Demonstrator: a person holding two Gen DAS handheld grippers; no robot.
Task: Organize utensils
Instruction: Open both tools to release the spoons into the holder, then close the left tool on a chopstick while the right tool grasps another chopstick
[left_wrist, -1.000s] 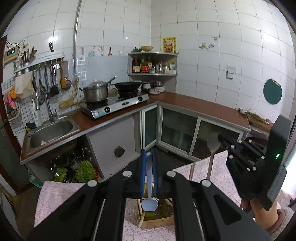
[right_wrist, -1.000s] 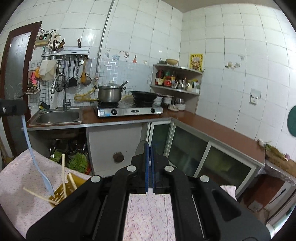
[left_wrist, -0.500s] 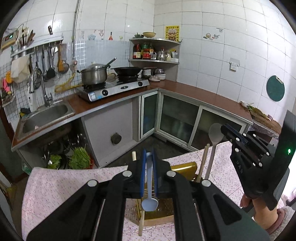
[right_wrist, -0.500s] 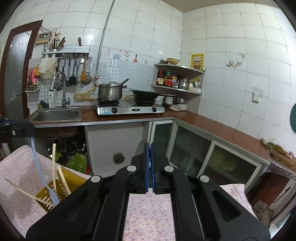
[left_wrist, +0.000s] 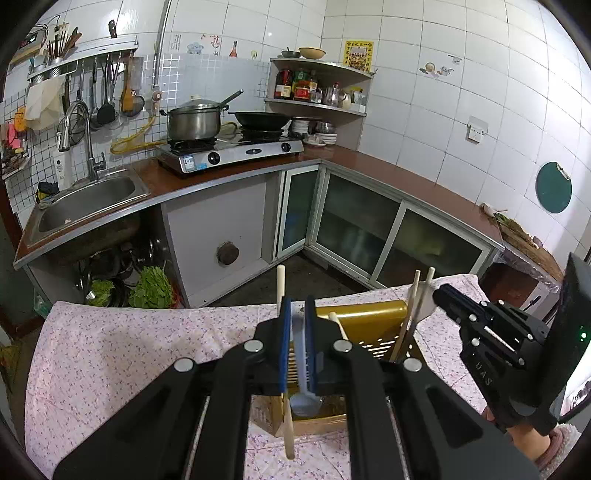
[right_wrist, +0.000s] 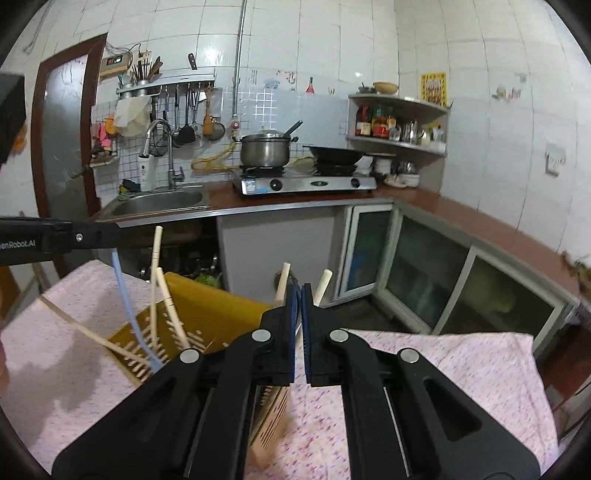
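- Utensils first: a pale blue spoon (left_wrist: 300, 369) hangs bowl-down from the left tool (left_wrist: 297, 345), clamped on its thin handle, directly over the yellow slotted holder (left_wrist: 364, 314).
- That holder sits on the floral-cloth surface (left_wrist: 122, 343), toward its far edge, with chopsticks (right_wrist: 162, 291) already leaning inside.
- Right tool (right_wrist: 299, 325) is just beside the holder; its pads are almost together, with a pale utensil handle (left_wrist: 415, 317) caught between them.
- Handling call: the spoon looks light, stiff plastic, probably slick, so a grip mid-handle suits it.
- The holder looks light too; a snagged utensil could tip it.
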